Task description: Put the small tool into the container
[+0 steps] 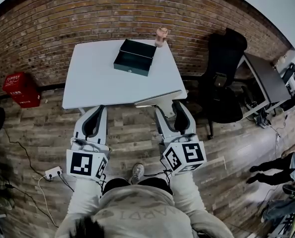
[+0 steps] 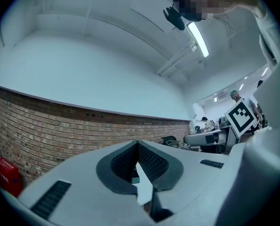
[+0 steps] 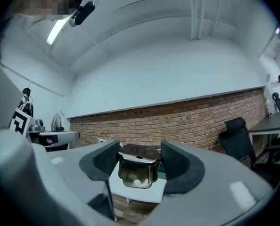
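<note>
The right claw [image 3: 139, 160] is partly closed on the small tool [image 3: 137, 172], a bent piece of shiny metal with a hole in it, pinched by its two sides. It looks stiff, light and probably slippery, so a firm squeeze on those flat sides should suit it. The left claw [image 2: 137, 149] is closed and empty. The open dark box [image 1: 134, 57] sits at 12 o'clock on the white tabletop [image 1: 95, 83], well apart from both claws. Around it are a wooden floor [image 1: 137, 133], a brick wall [image 1: 88, 14], a black chair [image 1: 222, 90] at 2 o'clock and a red crate [image 1: 19, 89] at 10 o'clock.
</note>
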